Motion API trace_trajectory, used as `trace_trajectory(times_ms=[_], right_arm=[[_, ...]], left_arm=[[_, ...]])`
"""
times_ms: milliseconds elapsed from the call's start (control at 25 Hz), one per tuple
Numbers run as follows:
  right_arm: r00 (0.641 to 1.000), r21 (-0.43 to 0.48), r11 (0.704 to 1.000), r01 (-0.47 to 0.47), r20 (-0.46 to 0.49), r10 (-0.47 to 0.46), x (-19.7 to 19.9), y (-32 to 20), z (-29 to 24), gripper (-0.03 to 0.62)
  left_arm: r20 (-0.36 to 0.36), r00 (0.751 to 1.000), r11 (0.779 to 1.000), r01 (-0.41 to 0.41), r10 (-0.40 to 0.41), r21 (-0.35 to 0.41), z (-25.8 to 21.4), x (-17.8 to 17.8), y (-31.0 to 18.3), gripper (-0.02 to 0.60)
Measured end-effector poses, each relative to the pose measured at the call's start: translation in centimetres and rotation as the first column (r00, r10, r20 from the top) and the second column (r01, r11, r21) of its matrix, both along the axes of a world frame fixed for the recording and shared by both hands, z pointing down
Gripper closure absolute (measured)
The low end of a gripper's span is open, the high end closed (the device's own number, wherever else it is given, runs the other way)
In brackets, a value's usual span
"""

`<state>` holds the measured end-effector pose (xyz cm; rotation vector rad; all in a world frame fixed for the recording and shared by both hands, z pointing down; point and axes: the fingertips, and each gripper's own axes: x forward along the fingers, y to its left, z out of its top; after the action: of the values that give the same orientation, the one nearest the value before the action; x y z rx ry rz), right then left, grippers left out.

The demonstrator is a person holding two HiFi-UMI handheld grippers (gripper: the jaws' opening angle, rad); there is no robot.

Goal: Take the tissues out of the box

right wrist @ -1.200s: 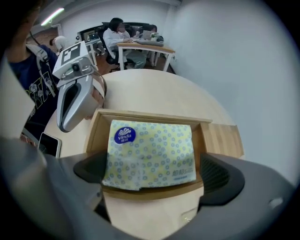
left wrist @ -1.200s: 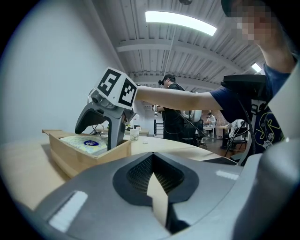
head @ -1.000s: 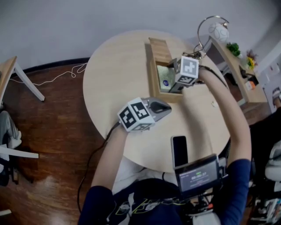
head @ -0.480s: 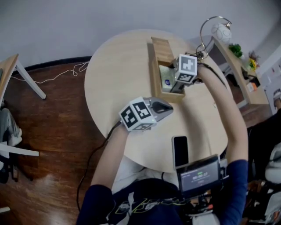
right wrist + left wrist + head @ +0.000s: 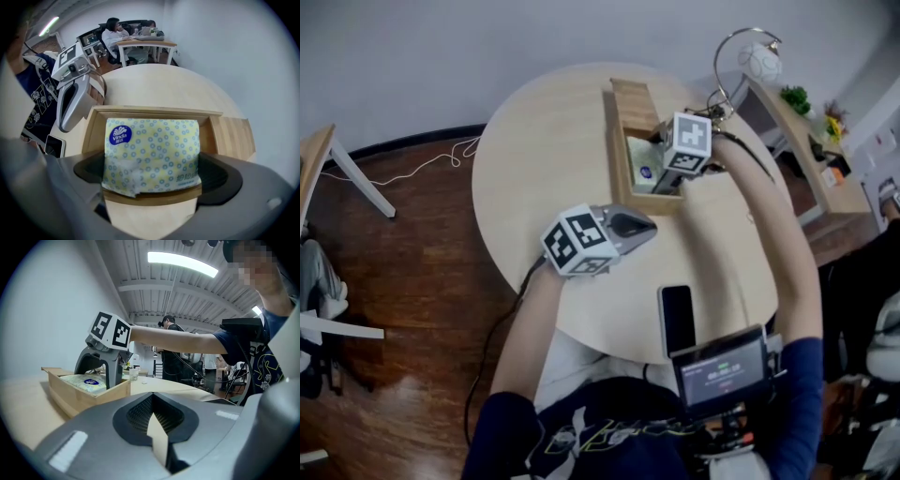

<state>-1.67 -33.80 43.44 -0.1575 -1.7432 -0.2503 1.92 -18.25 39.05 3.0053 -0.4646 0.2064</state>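
Observation:
A yellow-and-blue dotted tissue pack (image 5: 152,150) lies in an open wooden box (image 5: 154,111) on the round table. My right gripper (image 5: 151,173) reaches down into the box, and its two jaws press against the pack's left and right sides. In the head view the right gripper (image 5: 661,183) stands over the box (image 5: 617,141), with a strip of the pack (image 5: 639,174) showing beside it. My left gripper (image 5: 645,225) rests on the table just in front of the box, shut and holding nothing. From the left gripper (image 5: 157,427) view I see the box (image 5: 79,399) and the pack (image 5: 86,382) ahead.
A black phone (image 5: 677,317) lies near the table's front edge, with a small screen device (image 5: 720,375) below it. An arched lamp (image 5: 759,61) and a side shelf (image 5: 806,141) stand at the right. A cable (image 5: 422,164) lies on the floor. People sit at a far desk (image 5: 117,33).
The right gripper has gone a little deeper into the box, over the tissue pack. The left gripper has stayed in about the same place in front of the box.

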Motion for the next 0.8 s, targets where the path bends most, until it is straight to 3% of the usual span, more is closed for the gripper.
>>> trace_trajectory(times_ms=[200, 800], right_arm=[[0.997, 0.036, 0.997, 0.069, 0.020, -0.069, -0.2, 0.3, -0.4, 0.022], [0.998, 0.021, 0.998, 0.061, -0.007, -0.060, -0.3, 0.1, -1.2, 0.040]], left_arm=[[0.000, 1.000, 1.000, 0.002, -0.002, 0.000, 0.0, -0.1, 0.0, 0.577], [-0.001, 1.000, 1.000, 0.000, 0.000, 0.000, -0.1, 0.0, 0.0, 0.577]])
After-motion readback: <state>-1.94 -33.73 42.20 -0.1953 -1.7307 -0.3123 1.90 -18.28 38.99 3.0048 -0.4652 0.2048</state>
